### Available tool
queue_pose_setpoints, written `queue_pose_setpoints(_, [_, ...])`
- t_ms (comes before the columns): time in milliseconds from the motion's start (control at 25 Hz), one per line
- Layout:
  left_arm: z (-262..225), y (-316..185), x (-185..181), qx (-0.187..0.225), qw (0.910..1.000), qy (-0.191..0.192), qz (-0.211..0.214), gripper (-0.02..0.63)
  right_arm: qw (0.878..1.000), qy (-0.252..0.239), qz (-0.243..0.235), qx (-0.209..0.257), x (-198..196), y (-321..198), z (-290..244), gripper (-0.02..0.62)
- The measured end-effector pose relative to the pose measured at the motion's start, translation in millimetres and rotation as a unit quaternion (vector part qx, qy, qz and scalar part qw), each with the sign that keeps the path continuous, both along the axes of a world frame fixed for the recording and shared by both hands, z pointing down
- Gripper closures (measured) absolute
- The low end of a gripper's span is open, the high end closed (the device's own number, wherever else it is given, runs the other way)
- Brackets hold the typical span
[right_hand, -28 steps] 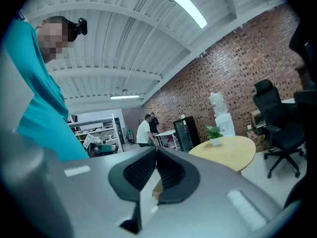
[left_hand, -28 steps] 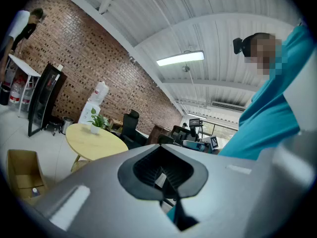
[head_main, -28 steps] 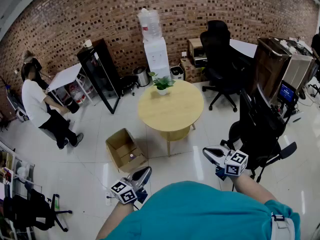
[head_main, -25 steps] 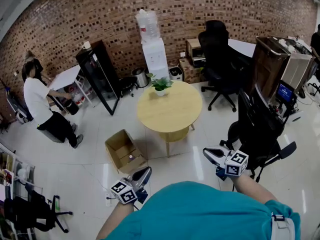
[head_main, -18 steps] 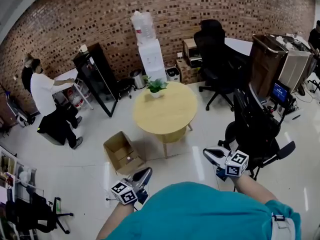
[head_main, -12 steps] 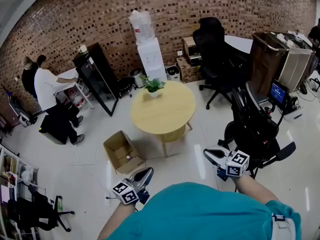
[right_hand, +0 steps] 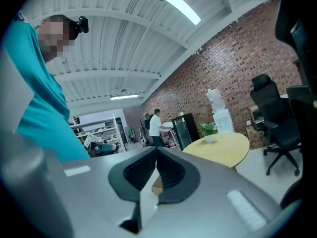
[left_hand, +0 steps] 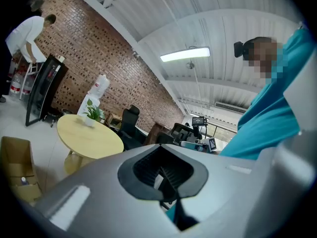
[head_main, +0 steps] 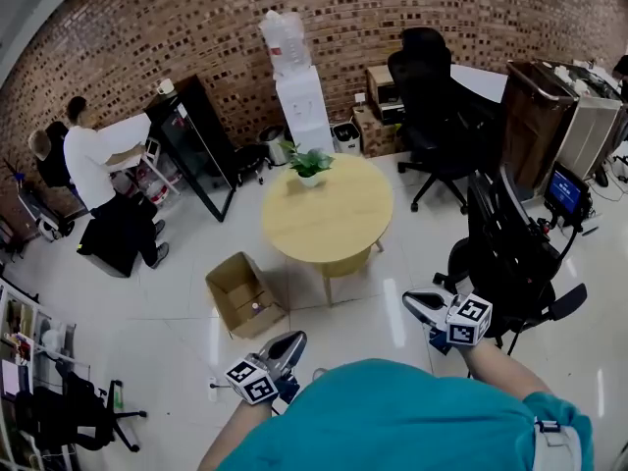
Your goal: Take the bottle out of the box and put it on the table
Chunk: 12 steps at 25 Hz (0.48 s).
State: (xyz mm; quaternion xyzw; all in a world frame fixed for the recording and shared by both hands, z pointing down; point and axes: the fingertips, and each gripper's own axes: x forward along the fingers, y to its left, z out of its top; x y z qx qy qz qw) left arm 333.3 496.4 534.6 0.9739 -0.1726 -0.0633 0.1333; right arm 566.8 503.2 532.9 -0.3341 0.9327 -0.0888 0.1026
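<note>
An open cardboard box (head_main: 238, 289) stands on the white floor, left of the round wooden table (head_main: 327, 211). A small bottle (head_main: 257, 308) with a light cap stands inside the box at its near end. My left gripper (head_main: 292, 340) is shut and empty, a little nearer than the box and to its right. My right gripper (head_main: 410, 299) is also shut and empty, over the floor right of the table. In the left gripper view the box (left_hand: 14, 175) sits at far left and the table (left_hand: 89, 138) beyond it. The right gripper view shows the table (right_hand: 220, 148) ahead.
A potted plant (head_main: 310, 163) stands at the table's far edge. A water dispenser (head_main: 299, 81) and a black cabinet (head_main: 196, 140) line the brick wall. Black office chairs (head_main: 515, 253) stand at right. A person (head_main: 98, 165) in white stands at a desk at far left.
Both grippers have drifted slightly right and down in the head view, still shut. The person in white has moved up and left toward the desk.
</note>
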Motion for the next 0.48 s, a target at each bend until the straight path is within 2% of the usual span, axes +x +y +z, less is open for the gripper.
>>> queue_pose_setpoints(200, [-0.5,-51.0,-56.4,-0.014,0.9994,0.030,0.005,0.606,1.000,0.003,0.008,0.000,-59.8,-42.8,-23.7,0.591])
queue_pose_setpoints(480, [-15.3,-110.1,-143.8,0.000,0.9992,0.025,0.030,0.606,0.999,-0.002,0.042,-0.006,-135.1,-96.6,-50.4,0.591])
